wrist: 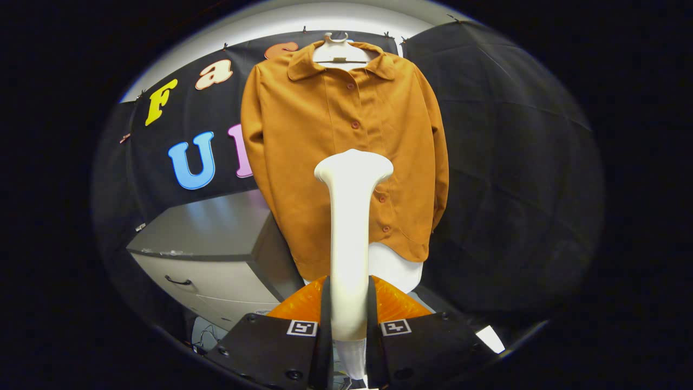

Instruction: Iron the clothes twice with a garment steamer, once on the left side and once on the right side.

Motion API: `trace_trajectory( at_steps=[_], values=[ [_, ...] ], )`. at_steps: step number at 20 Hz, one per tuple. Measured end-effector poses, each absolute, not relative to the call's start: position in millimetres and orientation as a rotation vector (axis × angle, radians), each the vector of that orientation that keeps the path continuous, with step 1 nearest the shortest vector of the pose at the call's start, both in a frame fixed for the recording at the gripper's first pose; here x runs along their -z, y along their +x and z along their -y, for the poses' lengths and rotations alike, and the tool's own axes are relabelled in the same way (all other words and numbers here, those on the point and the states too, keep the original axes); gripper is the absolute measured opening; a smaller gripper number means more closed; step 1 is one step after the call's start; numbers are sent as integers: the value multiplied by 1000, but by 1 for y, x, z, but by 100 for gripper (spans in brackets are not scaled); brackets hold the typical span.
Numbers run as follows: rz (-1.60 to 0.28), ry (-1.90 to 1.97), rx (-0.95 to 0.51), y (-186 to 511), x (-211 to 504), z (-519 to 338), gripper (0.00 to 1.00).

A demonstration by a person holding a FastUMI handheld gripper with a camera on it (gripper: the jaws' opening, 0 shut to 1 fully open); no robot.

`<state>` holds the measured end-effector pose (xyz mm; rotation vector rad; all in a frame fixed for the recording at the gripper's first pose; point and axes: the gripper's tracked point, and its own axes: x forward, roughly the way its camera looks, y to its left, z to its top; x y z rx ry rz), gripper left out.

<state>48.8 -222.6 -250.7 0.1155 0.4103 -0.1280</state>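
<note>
An orange-brown button-up shirt [335, 141] hangs on a white hanger [340, 51] against the black booth wall, over a white form whose lower part [395, 268] shows below the hem. My gripper [349, 314] is shut on the white garment steamer [351, 227], both fingers [326, 319] pressing its handle. The steamer stands upright between the fingers. Its flared head [354, 165] points at the shirt's middle, near the button line, and hides part of the front. I cannot tell whether the head touches the cloth.
A grey cabinet [216, 238] with drawers stands to the left of the shirt, its top level with the shirt's lower half. Black cloth [509, 162] hangs right of the shirt. Something orange and ribbed [398, 303] lies just behind the fingers.
</note>
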Motion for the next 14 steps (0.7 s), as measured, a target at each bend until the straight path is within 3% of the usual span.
trace_trajectory(
  at_steps=[14],
  values=[
    [-107, 87, 41, 69, 64, 113, 27]
  ],
)
